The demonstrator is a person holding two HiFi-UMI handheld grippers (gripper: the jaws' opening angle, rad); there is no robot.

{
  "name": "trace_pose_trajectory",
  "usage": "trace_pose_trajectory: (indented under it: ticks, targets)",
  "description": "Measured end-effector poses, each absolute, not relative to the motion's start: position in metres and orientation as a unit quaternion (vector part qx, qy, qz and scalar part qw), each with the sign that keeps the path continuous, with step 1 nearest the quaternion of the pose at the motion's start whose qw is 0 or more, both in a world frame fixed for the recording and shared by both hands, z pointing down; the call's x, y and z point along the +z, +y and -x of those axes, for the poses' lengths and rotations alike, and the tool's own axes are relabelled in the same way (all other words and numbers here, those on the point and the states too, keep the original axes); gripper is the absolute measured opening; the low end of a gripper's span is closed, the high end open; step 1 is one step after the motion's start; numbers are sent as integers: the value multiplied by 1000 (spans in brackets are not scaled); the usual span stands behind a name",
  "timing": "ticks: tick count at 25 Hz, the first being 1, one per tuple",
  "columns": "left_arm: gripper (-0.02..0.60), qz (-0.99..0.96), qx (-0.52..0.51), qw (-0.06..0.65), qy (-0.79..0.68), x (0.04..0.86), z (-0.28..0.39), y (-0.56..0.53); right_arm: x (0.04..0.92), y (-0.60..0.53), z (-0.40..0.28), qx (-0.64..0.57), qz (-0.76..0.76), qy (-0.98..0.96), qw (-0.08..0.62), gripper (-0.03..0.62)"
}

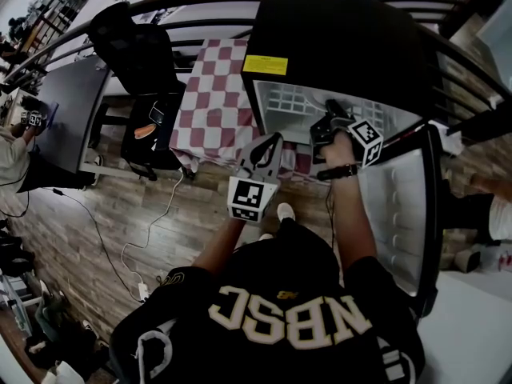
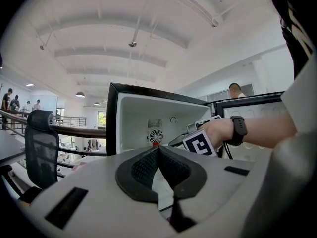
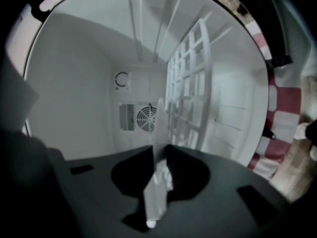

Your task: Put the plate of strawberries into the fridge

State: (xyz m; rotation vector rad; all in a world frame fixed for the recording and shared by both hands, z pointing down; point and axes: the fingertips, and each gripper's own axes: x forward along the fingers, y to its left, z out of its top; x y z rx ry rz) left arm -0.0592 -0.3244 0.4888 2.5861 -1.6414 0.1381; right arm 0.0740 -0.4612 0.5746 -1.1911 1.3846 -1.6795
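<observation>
I'm holding my right tool (image 3: 159, 157) inside the open fridge (image 1: 336, 46), its jaws clamped on the rim of a thin white plate (image 3: 158, 128) that is showing edge-on near the wire shelf (image 3: 190, 93). I'm not making out the strawberries. My left tool (image 2: 158, 150) is waiting outside, jaws together and empty. I'm judging the task nearly done, with setting down, releasing and shutting the door (image 1: 400, 206) remaining.

The fridge (image 1: 336, 30) is black outside and white inside, with a yellow label (image 1: 265, 65). The tablecloth (image 1: 216, 94) is red-and-white checked; the plate (image 3: 156, 197) is white.
</observation>
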Motion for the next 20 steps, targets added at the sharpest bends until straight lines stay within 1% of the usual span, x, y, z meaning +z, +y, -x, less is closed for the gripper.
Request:
trace_pose_trajectory:
  ticks: [3, 4, 5, 9, 15, 17, 20]
  targets:
    - [15, -845, 44, 37, -532, 487, 58, -322, 573, -458, -72, -645, 454, 525, 319, 64]
    - [15, -845, 44, 37, -531, 486, 57, -321, 572, -457, -71, -646, 454, 526, 317, 89]
    - [15, -846, 44, 36, -530, 485, 57, -320, 571, -456, -69, -646, 453, 528, 314, 129]
    - [15, -847, 42, 36, -529, 485, 56, -317, 566, -454, -69, -641, 454, 537, 307, 222]
    - [15, -849, 41, 34, -526, 481, 55, -310, 560, -445, -67, -636, 467, 552, 270, 293]
    - [15, -849, 42, 35, -525, 481, 54, -307, 559, -443, -65, -635, 466, 561, 256, 307]
    - [15, -850, 43, 35, -523, 482, 54, -304, 559, -440, -66, -637, 464, 559, 260, 319]
